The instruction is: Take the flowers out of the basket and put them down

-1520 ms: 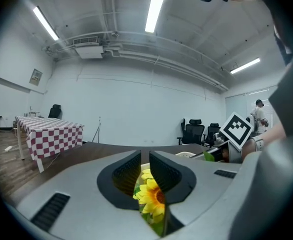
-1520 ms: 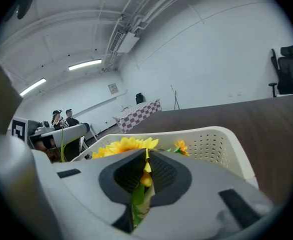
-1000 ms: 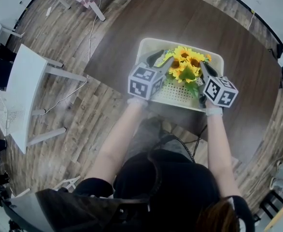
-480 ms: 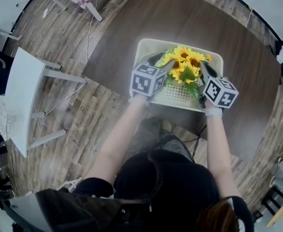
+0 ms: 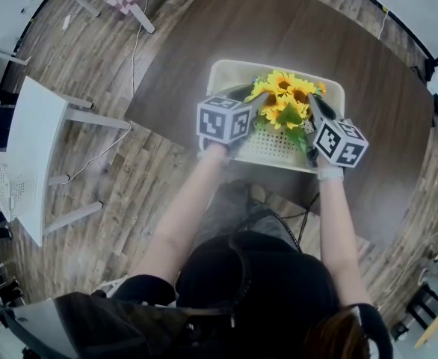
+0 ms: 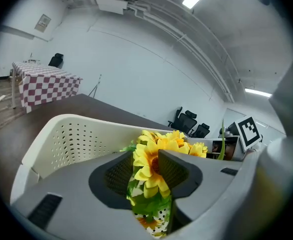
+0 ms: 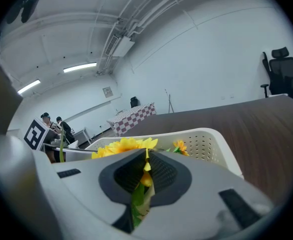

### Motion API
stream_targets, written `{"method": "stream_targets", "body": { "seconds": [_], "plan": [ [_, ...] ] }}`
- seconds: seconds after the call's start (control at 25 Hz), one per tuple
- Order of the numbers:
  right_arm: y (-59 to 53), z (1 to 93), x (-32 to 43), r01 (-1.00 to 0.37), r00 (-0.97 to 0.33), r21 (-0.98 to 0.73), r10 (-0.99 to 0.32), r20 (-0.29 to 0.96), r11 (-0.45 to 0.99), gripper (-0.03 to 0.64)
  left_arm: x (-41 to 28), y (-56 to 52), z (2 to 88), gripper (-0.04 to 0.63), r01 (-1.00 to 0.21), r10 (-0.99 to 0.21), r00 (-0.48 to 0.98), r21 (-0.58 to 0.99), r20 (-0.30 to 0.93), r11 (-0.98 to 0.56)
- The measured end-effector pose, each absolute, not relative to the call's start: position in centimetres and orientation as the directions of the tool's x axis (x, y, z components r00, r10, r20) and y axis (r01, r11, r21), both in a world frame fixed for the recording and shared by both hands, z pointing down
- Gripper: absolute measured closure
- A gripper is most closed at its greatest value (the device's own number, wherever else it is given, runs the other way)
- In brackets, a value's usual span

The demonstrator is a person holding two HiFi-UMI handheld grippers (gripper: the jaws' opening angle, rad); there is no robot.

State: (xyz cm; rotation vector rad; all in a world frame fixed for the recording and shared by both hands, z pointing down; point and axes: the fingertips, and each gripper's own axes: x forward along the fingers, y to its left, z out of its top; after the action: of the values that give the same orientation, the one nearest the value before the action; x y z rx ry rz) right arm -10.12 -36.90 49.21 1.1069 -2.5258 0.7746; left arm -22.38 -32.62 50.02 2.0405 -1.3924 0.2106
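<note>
**A:** What's different now?

**B:** The left gripper (image 6: 147, 156) has dropped a little and rolled beside the flowers (image 5: 285, 99). Its marker cube (image 5: 223, 120) sits at a new tilt in the head view. Its jaws have just been closing slightly, but they are still spread wide. A sunflower head and the dotted wrap sit between them, and I can't see the pads squeezing.

**A:** And the other one?

**B:** The right gripper (image 7: 146, 159) hasn't moved. Its jaws are nearly together, pinching a green stem or leaf of the bunch.

**A:** So where's the bunch?

**B:** It's in the white basket (image 6: 71, 139) on the dark table (image 5: 204, 36), with the blooms above the rim. Nothing is lifted yet. I'd say the two-sided hold is almost ready, and the left side has to close before anything comes out.

**A:** Any writing?

**B:** There's no brand or label. The cubes carry only black-and-white square patterns. A small wall sign (image 6: 43, 22) in the left gripper view is too small to read.
</note>
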Motion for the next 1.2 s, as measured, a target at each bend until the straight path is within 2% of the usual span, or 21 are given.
{"method": "stream_targets", "body": {
  "seconds": [0.36,0.44,0.84,1.2],
  "plan": [
    [-36.7,49.2,-10.2,-0.739,-0.672,-0.361,-0.593,0.444,0.568,0.604,-22.1,-32.6,50.0,0.5,-0.854,-0.78,0.436,0.478,0.448,-0.203],
    [-36.6,49.1,-10.2,-0.737,-0.675,-0.364,-0.591,0.442,0.57,0.604,-22.3,-32.5,50.1,0.548,-0.855,-0.783,0.43,0.482,0.45,-0.193],
    [-36.1,48.1,-10.4,-0.718,-0.695,-0.379,-0.583,0.421,0.583,0.609,-22.0,-32.6,49.3,0.578,-0.853,-0.789,0.428,0.485,0.44,-0.192],
    [-35.4,47.2,-10.6,-0.698,-0.716,-0.394,-0.578,0.392,0.598,0.609,-21.8,-32.3,48.4,0.58,-0.859,-0.793,0.423,0.471,0.438,-0.199]
  ]
}}
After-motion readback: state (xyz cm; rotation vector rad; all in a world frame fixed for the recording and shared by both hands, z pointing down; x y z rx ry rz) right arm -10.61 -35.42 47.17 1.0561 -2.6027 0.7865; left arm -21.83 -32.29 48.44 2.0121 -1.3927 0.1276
